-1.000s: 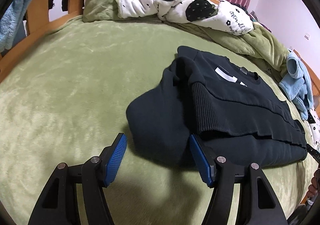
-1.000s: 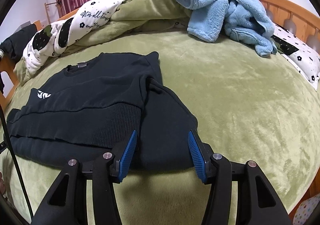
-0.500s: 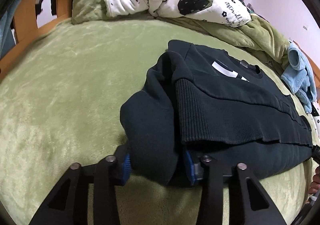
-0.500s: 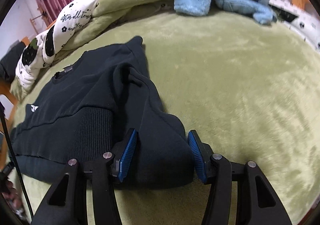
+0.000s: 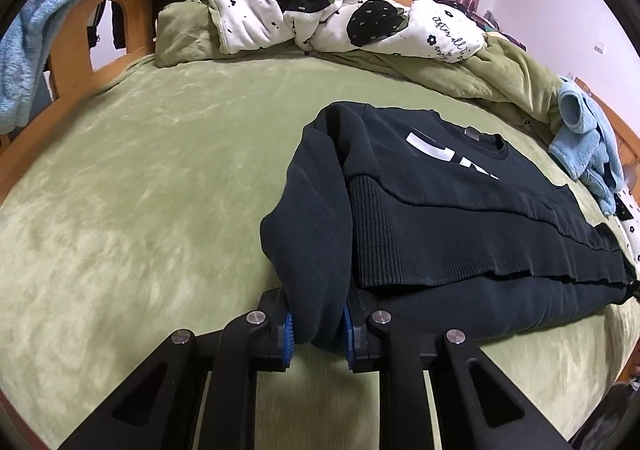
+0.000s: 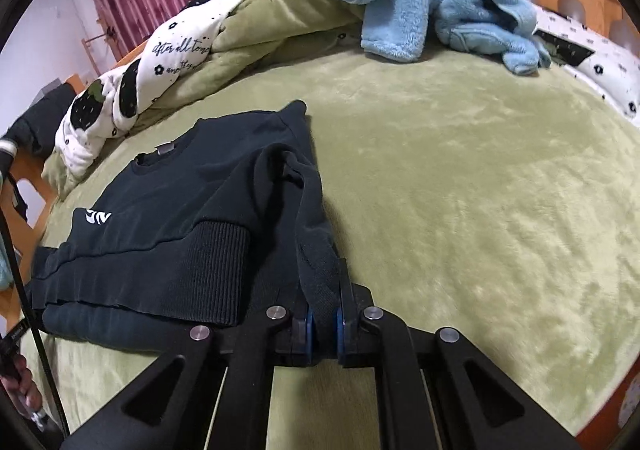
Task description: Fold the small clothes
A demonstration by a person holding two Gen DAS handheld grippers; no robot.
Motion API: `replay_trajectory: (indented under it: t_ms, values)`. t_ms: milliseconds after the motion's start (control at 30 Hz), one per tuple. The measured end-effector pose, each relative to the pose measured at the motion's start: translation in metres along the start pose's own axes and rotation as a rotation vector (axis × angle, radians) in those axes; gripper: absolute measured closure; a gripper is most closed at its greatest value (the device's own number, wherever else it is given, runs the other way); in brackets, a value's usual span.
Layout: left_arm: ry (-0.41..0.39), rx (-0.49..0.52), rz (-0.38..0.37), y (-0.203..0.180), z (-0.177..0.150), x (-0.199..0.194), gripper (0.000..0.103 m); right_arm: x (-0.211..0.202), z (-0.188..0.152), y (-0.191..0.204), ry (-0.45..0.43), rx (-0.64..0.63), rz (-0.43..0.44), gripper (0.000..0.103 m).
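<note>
A black sweatshirt [image 5: 460, 217] with white letters lies half folded on the green bed cover [image 5: 160, 177], its ribbed hem turned up over the chest. My left gripper [image 5: 318, 334] is shut on the near left fold of the sweatshirt. In the right wrist view the sweatshirt [image 6: 180, 209] lies to the left, and my right gripper [image 6: 323, 324] is shut on its near right fold, which is pulled up into a ridge.
A white quilt with black strawberries [image 5: 340, 21] and a bunched green blanket [image 5: 500, 77] lie along the far side. A light blue fleece garment [image 6: 436, 1] sits at the back right. A wooden bed frame [image 5: 120, 9] borders the left, with a blue towel [image 5: 36, 33] on it.
Both grippers moved forward over the near folds of the sweatshirt and closed on them. The right fold is now lifted into a ridge.
</note>
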State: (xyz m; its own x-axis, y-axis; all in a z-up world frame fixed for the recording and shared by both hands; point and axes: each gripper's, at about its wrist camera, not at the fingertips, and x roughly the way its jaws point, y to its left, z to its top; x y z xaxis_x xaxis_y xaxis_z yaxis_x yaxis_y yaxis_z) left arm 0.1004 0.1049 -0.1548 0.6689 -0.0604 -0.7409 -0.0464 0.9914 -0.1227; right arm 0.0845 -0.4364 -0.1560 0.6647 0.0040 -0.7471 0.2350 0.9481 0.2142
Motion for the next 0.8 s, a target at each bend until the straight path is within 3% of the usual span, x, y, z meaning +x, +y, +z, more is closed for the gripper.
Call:
replay_trajectory:
  t_ms: [300,467,667,800]
  values:
    - [0.018,0.024,-0.022,0.007,-0.034,-0.035,0.085,-0.047,-0.033,-0.007,-0.01,-0.062,-0.007,0.096]
    - [0.024,0.037,0.005,0.002,-0.034,-0.034,0.083,-0.048,-0.043,-0.01,-0.007,-0.057,-0.029,0.093]
    - [0.026,0.041,0.044,0.002,-0.036,-0.038,0.072,-0.06,-0.043,-0.011,-0.056,-0.055,-0.068,0.086]
    - [0.023,0.059,0.062,0.002,-0.041,-0.046,0.06,-0.075,-0.043,-0.01,-0.093,-0.049,-0.077,0.084]
